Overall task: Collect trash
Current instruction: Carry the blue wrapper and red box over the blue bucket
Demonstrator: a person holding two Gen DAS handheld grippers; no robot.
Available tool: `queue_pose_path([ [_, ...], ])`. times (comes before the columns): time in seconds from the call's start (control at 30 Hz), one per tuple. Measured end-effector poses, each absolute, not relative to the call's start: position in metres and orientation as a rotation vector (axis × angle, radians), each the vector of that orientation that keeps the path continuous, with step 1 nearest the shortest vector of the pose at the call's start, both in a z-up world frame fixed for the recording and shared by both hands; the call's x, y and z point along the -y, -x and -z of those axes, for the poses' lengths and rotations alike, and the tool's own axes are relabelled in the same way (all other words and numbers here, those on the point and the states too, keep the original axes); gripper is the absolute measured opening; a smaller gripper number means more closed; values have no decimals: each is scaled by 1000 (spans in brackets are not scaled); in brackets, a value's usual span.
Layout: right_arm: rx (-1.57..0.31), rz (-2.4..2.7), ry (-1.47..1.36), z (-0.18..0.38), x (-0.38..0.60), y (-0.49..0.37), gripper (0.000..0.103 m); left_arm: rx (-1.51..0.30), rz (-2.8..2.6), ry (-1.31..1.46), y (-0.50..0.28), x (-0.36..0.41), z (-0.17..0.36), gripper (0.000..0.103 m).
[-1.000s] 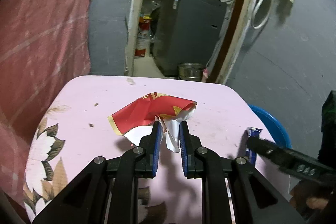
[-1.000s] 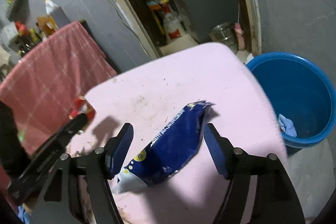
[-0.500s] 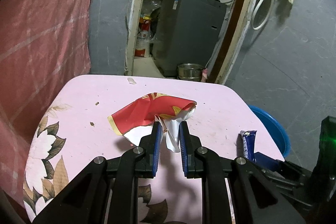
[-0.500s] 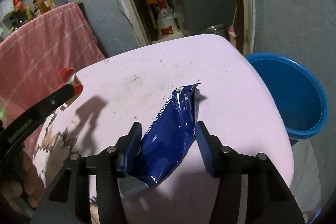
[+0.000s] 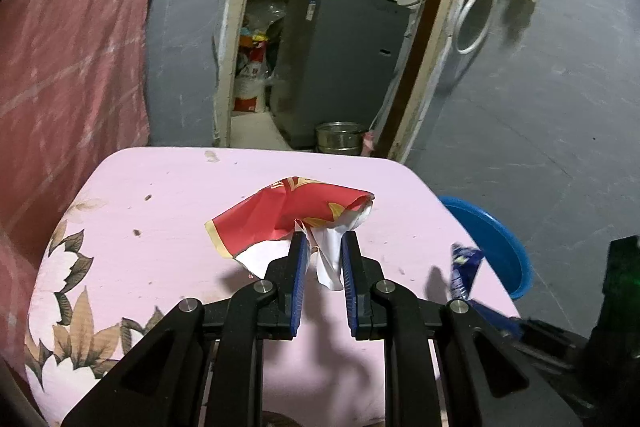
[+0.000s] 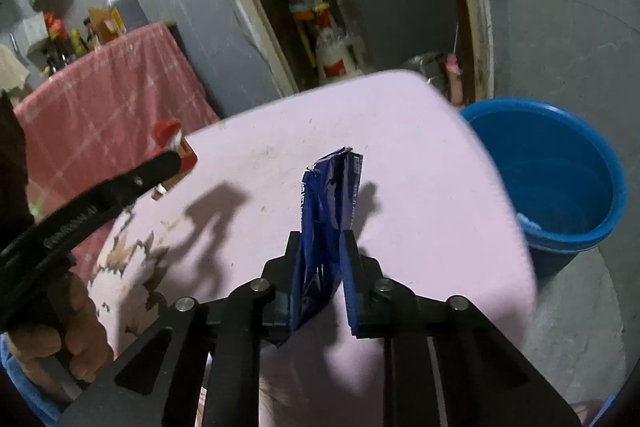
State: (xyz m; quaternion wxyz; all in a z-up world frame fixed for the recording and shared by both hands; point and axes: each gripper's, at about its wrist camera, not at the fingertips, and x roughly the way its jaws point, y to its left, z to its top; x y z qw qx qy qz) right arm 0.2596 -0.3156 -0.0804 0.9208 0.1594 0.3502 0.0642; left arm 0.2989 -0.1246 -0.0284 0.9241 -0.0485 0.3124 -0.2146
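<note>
Two wrappers, two grippers, one bucket. Left gripper [image 5: 323, 247], centre of the left wrist frame, pinches one crumpled red-and-white foil wrapper [image 5: 292, 215] above the pink floral surface [image 5: 160, 211]. Right gripper [image 6: 322, 247], lower centre of its frame, jaws closing, pads pressing one crinkled dark-blue foil wrapper [image 6: 330, 195]. One round blue plastic bucket [image 6: 560, 235] at right, beside the surface.

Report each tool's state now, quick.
Left tool: shut on the red wrapper.
Right tool: jaws closing, pads already pinching the blue wrapper.
</note>
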Motion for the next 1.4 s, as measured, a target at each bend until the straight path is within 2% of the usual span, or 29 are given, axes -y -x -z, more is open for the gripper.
queue_pose_path([
  [0.3, -463, -31, -236, 14, 358, -237, 15, -544, 516, 99, -295, 166, 7, 14],
  [0.57, -328, 76, -125, -24, 405, -233, 16, -450, 617, 85, -301, 228, -20, 14],
  [1.0, -334, 230, -159, 1, 487, -254, 17, -492, 745, 3, -333, 327, -9, 14],
  [1.27, -395, 246, -234, 33, 510, -264, 19, -578, 759, -43, -353, 358, 17, 14],
  [1.4, -416, 245, -255, 43, 513, -269, 23, -631, 763, -67, -357, 366, 33, 15],
])
